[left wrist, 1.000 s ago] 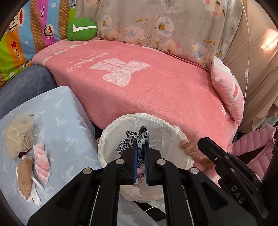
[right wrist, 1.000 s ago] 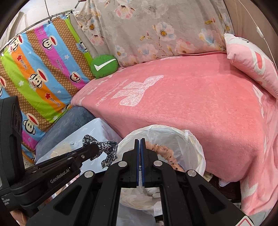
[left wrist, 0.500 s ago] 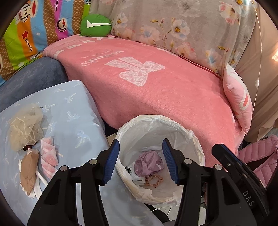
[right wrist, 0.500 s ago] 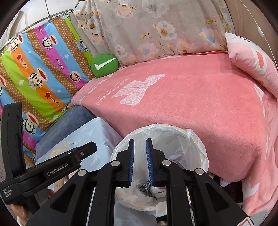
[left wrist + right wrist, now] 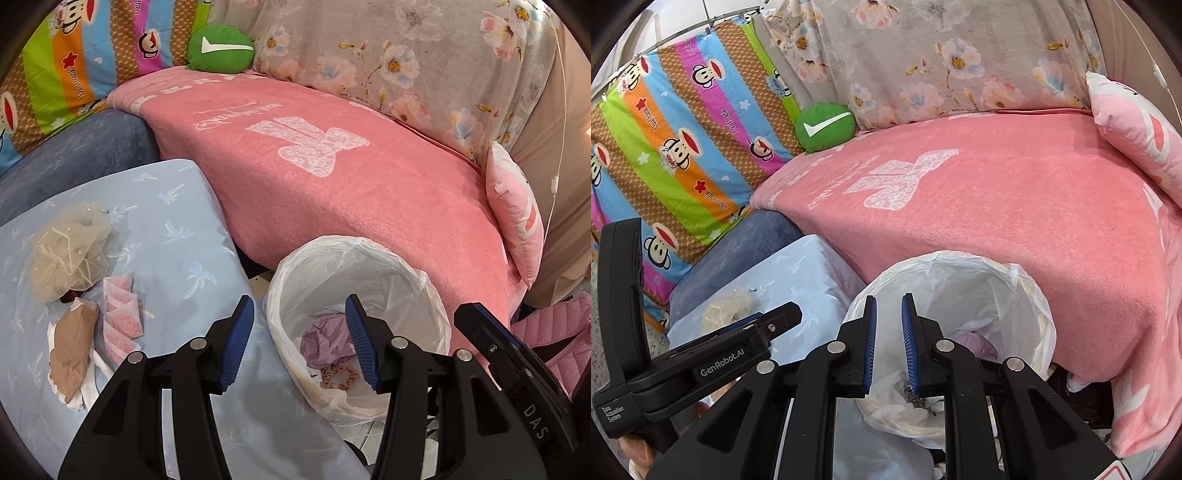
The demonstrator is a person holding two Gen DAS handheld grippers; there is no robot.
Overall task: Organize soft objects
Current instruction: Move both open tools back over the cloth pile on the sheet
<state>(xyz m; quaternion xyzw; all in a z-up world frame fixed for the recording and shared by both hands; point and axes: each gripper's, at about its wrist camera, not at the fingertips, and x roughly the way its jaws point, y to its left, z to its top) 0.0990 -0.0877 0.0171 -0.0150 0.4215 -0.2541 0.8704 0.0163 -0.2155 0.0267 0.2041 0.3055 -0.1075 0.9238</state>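
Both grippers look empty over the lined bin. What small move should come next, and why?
Probably swing the left gripper toward the blue cushion. Its jaws stand open and empty, a scrunchie and purple cloth already lie in the bin, while the beige mesh piece and tan stocking are still unsorted.

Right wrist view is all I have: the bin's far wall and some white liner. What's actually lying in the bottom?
Observer: The left wrist view shows a crumpled lilac cloth in the lined bin.
Operator: Anything with it?
Observer: A pinkish-brown scrunchie lies just in front of the cloth.
Operator: What's left on the blue cushion?
Observer: A beige net pouch, pink-and-white packets and a tan stocking lie on the blue cushion.
Operator: Is the left gripper carrying anything?
Observer: No. The left gripper is open and empty at the bin's near rim.
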